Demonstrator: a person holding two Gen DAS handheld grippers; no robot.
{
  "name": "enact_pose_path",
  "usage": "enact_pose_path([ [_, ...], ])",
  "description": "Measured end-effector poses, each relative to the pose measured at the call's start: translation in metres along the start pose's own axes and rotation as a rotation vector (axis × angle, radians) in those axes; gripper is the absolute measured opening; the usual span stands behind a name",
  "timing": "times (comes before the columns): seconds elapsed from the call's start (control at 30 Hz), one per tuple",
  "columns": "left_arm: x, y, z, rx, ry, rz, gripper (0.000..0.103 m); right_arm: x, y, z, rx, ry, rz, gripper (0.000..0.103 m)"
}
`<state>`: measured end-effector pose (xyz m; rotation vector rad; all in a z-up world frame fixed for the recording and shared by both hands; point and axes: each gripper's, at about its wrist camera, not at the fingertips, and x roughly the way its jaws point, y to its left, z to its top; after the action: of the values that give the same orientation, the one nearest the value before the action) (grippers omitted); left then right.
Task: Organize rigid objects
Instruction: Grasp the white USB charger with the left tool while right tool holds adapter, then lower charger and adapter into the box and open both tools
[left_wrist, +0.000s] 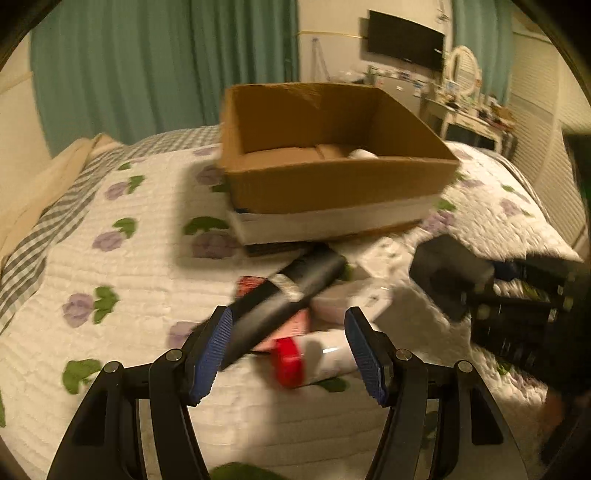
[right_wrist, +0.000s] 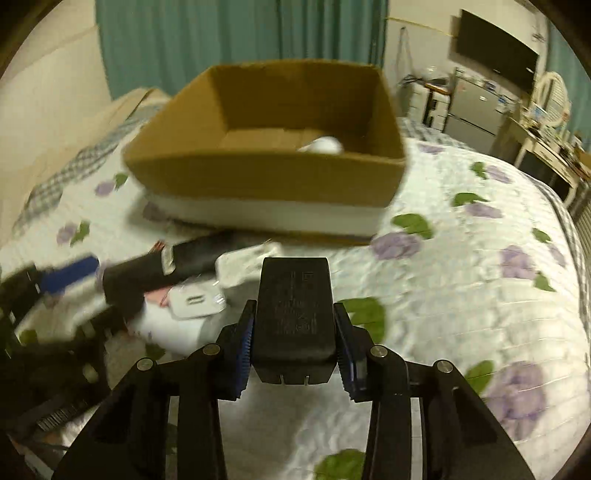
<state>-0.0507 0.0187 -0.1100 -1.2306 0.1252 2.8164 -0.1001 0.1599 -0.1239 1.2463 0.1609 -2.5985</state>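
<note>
Clamped between my right gripper's blue pads, nearest the lens, is a black power brick, and I am holding it above the quilt by its two long flat sides. It looks stiff and fairly dense, with smooth plastic faces that could slide, so I judge the mid-body grip across the flat sides is the right hold.

Working from the left, my left gripper is hanging over the pile with its jaws wide apart and nothing between them, though the left pad is just beside a black tube lying slantwise. I am reading that tube as rigid and light; taking it across its round middle would suit. Beneath it are lying a red-capped white bottle and a white charger, both hard and small, overlapping each other.

Beyond them the cardboard box is sitting open on a white slab, one white thing already inside. Its near wall stands tall, so I am judging the brick must clear that rim. To the right the quilt is offering open room; its edge falls away further right.
</note>
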Motion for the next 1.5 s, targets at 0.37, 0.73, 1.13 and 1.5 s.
enact_pose_path([
  [0.37, 0.036, -0.047, 0.009, 0.23, 0.067, -0.066, 0.066, -0.012, -0.021, 0.008, 0.065, -0.007, 0.004, 0.038],
  [0.73, 0.057, -0.048, 0.015, 0.216, 0.099, -0.066, 0.042, -0.009, -0.023, 0.006, 0.078, 0.009, -0.004, 0.038],
  [1.13, 0.0, -0.041, 0.034, 0.176, -0.048, -0.085, 0.025, -0.026, -0.018, 0.014, 0.055, -0.054, 0.004, 0.038],
  [1.5, -0.053, -0.008, 0.095, 0.085, -0.184, -0.059, 0.025, -0.084, -0.009, 0.086, -0.014, -0.231, 0.03, 0.038],
])
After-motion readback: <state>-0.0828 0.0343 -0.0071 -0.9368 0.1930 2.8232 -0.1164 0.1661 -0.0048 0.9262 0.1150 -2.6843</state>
